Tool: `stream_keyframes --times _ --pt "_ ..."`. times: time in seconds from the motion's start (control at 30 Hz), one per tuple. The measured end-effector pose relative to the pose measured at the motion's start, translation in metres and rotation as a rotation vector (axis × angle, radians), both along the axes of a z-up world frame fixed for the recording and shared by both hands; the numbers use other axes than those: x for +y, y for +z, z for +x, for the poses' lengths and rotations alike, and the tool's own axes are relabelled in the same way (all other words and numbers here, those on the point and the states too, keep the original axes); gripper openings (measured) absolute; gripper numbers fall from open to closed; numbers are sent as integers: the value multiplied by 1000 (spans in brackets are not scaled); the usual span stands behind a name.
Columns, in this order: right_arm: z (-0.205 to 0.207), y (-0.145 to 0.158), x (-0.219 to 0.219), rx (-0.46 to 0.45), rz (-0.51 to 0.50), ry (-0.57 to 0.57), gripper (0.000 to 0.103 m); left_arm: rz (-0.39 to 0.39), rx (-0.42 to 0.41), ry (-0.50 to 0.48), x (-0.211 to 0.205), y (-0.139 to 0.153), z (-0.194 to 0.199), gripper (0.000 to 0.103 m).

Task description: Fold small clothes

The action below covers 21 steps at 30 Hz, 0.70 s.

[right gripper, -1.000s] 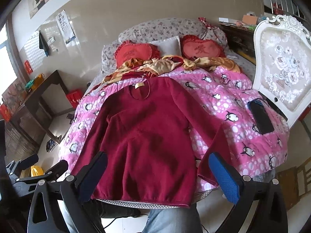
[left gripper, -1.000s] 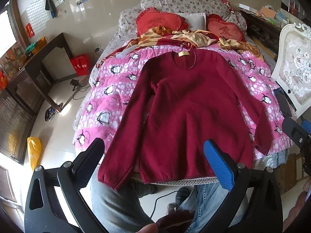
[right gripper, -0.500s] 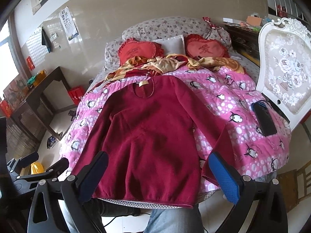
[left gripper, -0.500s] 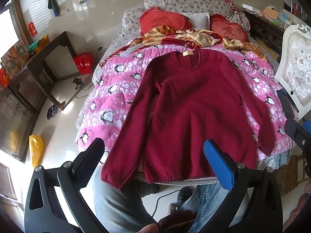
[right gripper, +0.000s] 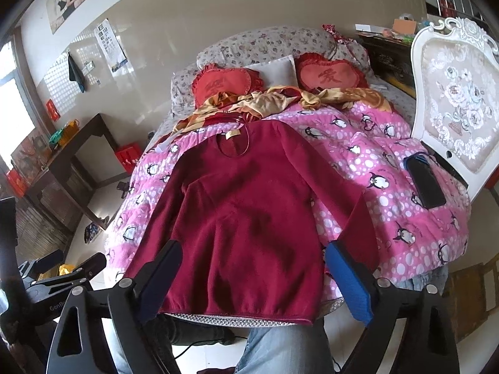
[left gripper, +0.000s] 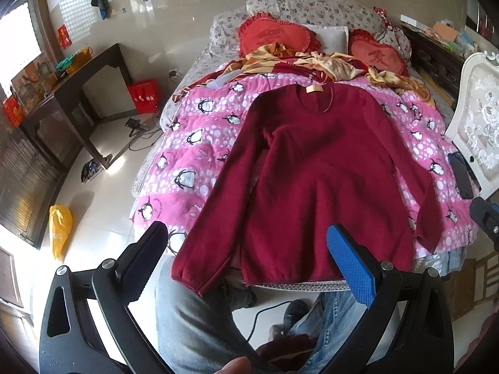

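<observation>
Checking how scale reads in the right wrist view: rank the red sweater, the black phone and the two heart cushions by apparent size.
1. Sweater, by far.
2. Left cushion and right cushion: alike, unranked.
3. Phone.

A pink quilt printed with penguins [left gripper: 199, 143] covers the bed; at its far end lie two red heart-shaped cushions [right gripper: 223, 84] flanking a white pillow [right gripper: 274, 70]. A black phone [right gripper: 427, 185] rests near the quilt's right edge, beside a white floral-upholstered chair [right gripper: 458, 99]. Left stands a dark wooden table [left gripper: 71, 93], with a yellow plastic bag [left gripper: 59, 230] on the floor.
</observation>
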State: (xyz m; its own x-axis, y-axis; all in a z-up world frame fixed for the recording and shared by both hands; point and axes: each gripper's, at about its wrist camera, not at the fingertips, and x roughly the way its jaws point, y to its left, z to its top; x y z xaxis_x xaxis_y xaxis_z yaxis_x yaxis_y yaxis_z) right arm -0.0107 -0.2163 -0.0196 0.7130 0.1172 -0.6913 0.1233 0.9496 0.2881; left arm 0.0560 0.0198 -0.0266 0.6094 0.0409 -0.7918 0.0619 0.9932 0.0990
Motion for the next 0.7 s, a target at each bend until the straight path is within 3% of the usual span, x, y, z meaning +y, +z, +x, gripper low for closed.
stream_keyframes --times 0.43,0.7 --pt "-29 22 2 -62 17 31 84 10 -68 -6 -5 25 -34 102" --pt "-37 21 -4 -71 25 28 84 7 -58 -9 -8 22 -36 102"
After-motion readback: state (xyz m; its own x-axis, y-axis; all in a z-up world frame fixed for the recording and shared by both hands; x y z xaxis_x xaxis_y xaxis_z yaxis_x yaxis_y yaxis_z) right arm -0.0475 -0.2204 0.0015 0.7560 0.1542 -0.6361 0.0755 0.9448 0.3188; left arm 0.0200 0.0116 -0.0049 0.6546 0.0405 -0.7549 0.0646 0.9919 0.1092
